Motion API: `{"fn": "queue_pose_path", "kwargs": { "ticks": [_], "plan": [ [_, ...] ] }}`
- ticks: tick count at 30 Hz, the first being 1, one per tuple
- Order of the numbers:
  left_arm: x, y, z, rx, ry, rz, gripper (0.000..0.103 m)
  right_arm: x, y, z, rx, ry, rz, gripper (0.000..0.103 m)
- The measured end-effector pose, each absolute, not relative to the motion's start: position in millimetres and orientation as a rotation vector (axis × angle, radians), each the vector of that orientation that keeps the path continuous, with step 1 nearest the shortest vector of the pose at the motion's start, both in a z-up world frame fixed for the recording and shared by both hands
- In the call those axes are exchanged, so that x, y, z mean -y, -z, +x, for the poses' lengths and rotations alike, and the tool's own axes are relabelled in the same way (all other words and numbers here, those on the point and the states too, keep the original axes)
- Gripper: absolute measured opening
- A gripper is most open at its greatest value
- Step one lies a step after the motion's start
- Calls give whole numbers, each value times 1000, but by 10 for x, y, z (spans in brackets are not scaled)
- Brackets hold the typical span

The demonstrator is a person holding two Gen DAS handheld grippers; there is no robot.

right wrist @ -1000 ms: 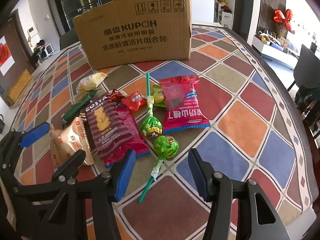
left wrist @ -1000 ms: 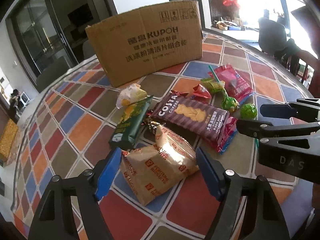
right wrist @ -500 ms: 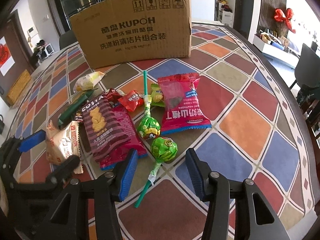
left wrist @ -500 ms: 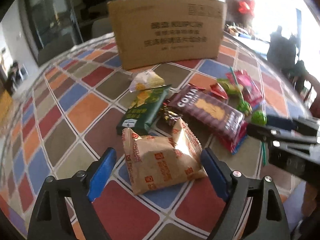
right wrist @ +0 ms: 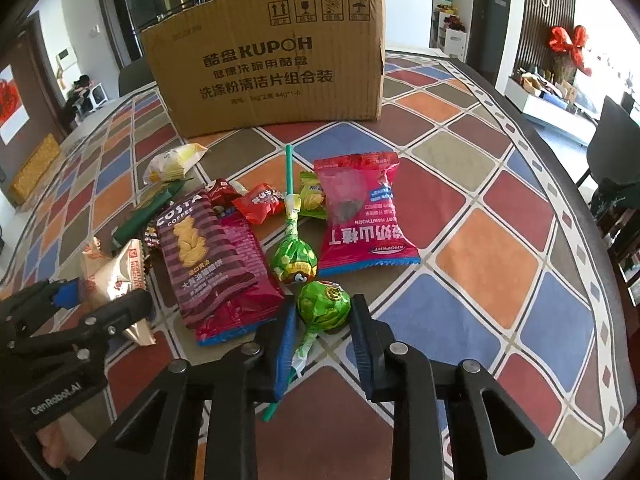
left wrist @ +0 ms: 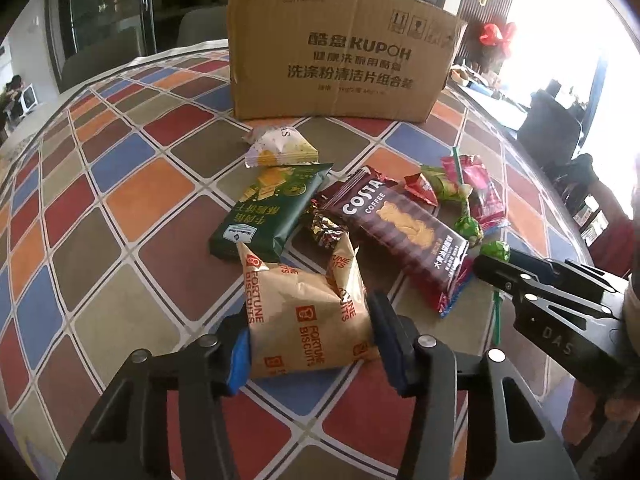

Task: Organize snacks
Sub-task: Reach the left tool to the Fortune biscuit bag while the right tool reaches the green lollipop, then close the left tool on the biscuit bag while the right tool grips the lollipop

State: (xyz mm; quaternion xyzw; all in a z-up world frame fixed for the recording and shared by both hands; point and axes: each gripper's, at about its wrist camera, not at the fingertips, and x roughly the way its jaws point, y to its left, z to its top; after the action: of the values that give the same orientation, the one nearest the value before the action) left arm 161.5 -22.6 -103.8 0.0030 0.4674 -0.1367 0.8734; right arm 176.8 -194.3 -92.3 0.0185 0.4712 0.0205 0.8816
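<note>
A tan Fortune Biscuits bag (left wrist: 308, 308) lies on the checked table, and my left gripper (left wrist: 312, 344) is closing on it, blue pads pressed into both of its sides. In the right wrist view my right gripper (right wrist: 323, 320) is closing around the head of a green lollipop (right wrist: 324, 306). Its pads touch the wrapper, and the stick runs back between the fingers. A second green lollipop (right wrist: 294, 260) lies just beyond. Both grippers sit side by side at the near edge of the snack pile.
The pile holds a Costa biscuit pack (right wrist: 200, 256), a red hawthorn pack (right wrist: 360, 216), a green cracker pack (left wrist: 272, 208), a white-yellow pack (left wrist: 280, 146) and small sweets. A cardboard box (right wrist: 272, 64) stands behind. The table's curved edge (right wrist: 576, 216) runs at right.
Both pairs of jaws have narrowed: the left from wide around the biscuit bag to pressing on it, the right onto the near lollipop's head. The left view has rolled and come nearer.
</note>
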Motion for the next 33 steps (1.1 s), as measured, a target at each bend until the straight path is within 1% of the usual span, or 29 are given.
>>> {"fn": "queue_pose_path", "kwargs": {
  "ticks": [6, 20, 33],
  "plan": [
    [225, 923, 1549, -954, 287, 1, 49, 1943, 851, 1720, -961, -65, 55, 27],
    [261, 496, 1346, -878, 280, 1, 49, 1852, 459, 1494, -847, -133, 44, 27],
    [310, 16, 1496, -737, 250, 35, 49, 1871, 121, 1589, -761, -189, 89, 27]
  ]
}}
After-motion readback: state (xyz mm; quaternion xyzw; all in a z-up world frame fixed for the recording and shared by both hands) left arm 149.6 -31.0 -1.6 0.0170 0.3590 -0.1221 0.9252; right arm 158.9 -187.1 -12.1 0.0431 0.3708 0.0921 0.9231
